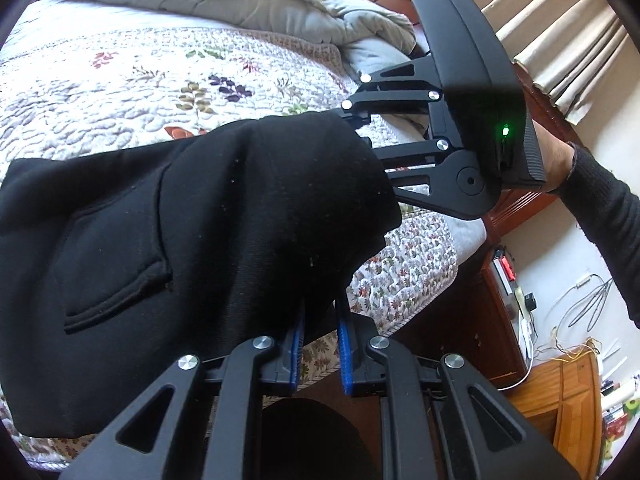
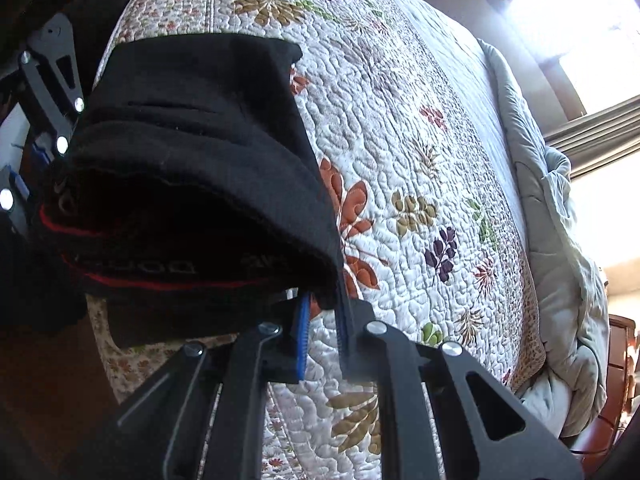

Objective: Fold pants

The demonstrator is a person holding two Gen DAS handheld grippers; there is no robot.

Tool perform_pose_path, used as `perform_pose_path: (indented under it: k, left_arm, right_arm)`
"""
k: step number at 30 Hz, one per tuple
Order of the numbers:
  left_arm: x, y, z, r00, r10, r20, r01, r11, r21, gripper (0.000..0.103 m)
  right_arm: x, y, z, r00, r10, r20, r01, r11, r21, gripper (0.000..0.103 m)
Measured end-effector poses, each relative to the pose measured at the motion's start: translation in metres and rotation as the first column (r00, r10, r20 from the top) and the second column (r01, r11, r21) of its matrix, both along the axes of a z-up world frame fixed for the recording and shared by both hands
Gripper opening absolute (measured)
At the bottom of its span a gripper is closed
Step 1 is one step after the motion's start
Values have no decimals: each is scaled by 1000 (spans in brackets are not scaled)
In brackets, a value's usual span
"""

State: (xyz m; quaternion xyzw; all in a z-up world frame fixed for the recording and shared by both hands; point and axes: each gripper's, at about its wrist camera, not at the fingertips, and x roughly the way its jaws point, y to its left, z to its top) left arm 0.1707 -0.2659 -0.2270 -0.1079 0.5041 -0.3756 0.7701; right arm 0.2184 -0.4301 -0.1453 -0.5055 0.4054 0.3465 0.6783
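A pair of black pants [image 1: 168,248] is held over the near edge of a bed, gripped at two points by a person's handheld grippers. In the left wrist view, the left gripper [image 1: 320,320] has its jaws clenched on a fold of the dark fabric, the blue pads [image 1: 295,354] pinching cloth that rises from between them; a pocket seam shows on the bulk of the garment, which spreads to the left across the flowered quilt [image 1: 120,92]. The right gripper [image 1: 360,128] enters that view from the right, its tips buried in the far end of the bunched fabric, with the person's hand [image 1: 556,164] and a dark sleeve [image 1: 608,216] behind it. In the right wrist view, the right gripper [image 2: 324,320] likewise has its jaws clamped on an edge of the pants [image 2: 192,160], where a waistband with red stripes and lettering sags open towards the camera; part of the left gripper [image 2: 48,92] shows at the left edge beyond the cloth. The garment hangs doubled between the two tools, its farther part resting on the quilt. A rumpled grey comforter [image 1: 256,4] lies at the far side of the bed, beside pale curtains [image 1: 560,28] and wooden furniture [image 1: 500,320].
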Motion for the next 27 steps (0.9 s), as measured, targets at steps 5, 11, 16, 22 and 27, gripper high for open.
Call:
perform_pose_path:
  k: [5,11,16,22,27]
  left_arm:
    - [5,-8,-12,999,4,-43,-3,1000,23,14]
    - [5,-15,-32,996,-12,-84,16,999,45,14]
    - [5,-17,-36,996,-22,-88,27,998,55,14]
    - [6,-20,-42,995,-36,-96,42,997,61,14]
    - [4,-23,-45,995,-41,-92,48,996,71,14]
  right_arm:
    - [7,-20,-12,999,-32,32,32,999,8,0]
    - [21,-41,-21,986,-156,-66,162,981,108,0]
    - [28,-55,-24,906,-335,-260,405,865,296,0]
    - [20,-78,-30,757,-464,-460,647,629,431,4]
    - [5,-94,-33,645,-535,-545,763,479,433,16]
